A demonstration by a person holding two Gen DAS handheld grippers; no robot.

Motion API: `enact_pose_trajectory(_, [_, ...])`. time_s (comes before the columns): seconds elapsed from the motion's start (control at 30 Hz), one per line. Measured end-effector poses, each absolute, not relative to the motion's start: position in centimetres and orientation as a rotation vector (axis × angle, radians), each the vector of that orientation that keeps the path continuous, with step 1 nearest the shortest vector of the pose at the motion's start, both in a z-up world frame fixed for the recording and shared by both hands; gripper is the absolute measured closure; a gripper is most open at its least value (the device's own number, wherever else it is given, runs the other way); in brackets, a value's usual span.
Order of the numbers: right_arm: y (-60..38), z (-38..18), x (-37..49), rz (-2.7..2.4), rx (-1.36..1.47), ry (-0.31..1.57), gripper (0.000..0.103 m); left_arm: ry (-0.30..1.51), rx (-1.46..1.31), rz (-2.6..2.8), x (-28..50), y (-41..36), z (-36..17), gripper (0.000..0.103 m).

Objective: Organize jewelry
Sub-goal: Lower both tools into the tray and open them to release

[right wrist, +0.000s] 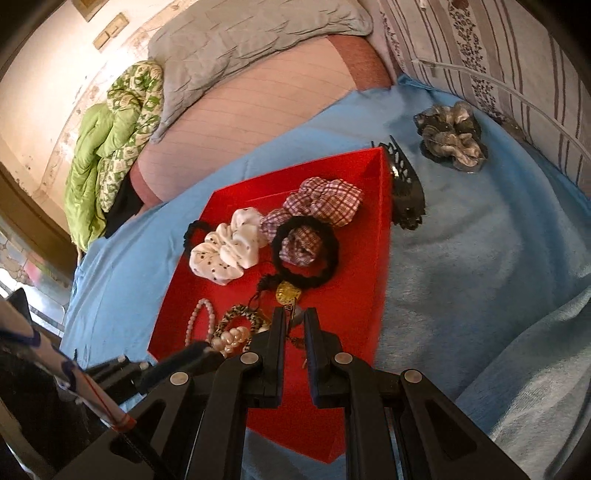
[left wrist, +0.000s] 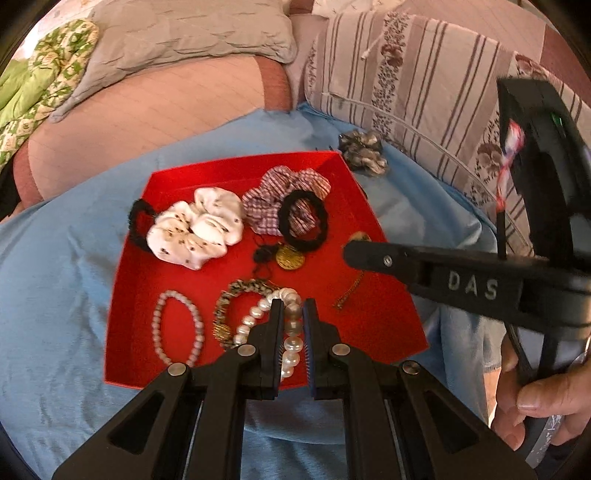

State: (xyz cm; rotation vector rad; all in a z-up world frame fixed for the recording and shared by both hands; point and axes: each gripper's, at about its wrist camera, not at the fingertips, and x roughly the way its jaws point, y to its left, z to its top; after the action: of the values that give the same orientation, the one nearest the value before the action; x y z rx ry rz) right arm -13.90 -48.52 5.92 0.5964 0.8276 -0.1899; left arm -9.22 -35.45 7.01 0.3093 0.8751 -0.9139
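Over the shallow red cardboard tray, in your left wrist view, your left gripper hangs with its jaws pressed nearly together and nothing pinched; the white pearl bracelet only shows through the slit from the tray floor below. Beside it lie a pale pink bead bracelet, a speckled brown bead bracelet, a gold round pendant, a black hair tie, a white spotted scrunchie and a checked scrunchie. Your right gripper crosses from the right, above a thin gold chain. In your right wrist view, that right gripper is likewise closed and empty, tips near the pendant. A black claw hair clip and a grey satin scrunchie wait outside the tray on the blue blanket. The risks, as I judge them: closed jaws pushed down could scatter or tangle beads and chain, the two tools could collide, and the soft bedding could let the tray tip. The surface is a bed, with a grey pillow, a striped floral pillow and a green quilt near a worn wall.
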Motion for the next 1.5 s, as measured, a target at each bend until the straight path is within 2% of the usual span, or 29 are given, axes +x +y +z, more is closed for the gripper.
enact_pose_trajectory(1.17, [-48.9,4.4,-11.5,-0.267,0.608,0.886,0.092,0.917,0.287,-0.901,-8.7,-35.0,4.9,0.093])
enact_pose_trajectory(1.33, [-48.9,4.4,-11.5,-0.265,0.613,0.886,0.088,0.907,0.288,-0.891,-8.7,-34.9,5.0,0.081])
enact_pose_trajectory(1.4, [-48.9,4.4,-11.5,-0.264,0.616,0.883,0.085,0.908,0.285,-0.892,-8.6,-34.8,4.9,0.081])
enact_pose_trajectory(1.5, [-49.0,4.5,-11.6,-0.265,0.620,0.880,0.084,0.910,0.285,-0.890,-8.5,-34.8,5.0,0.081])
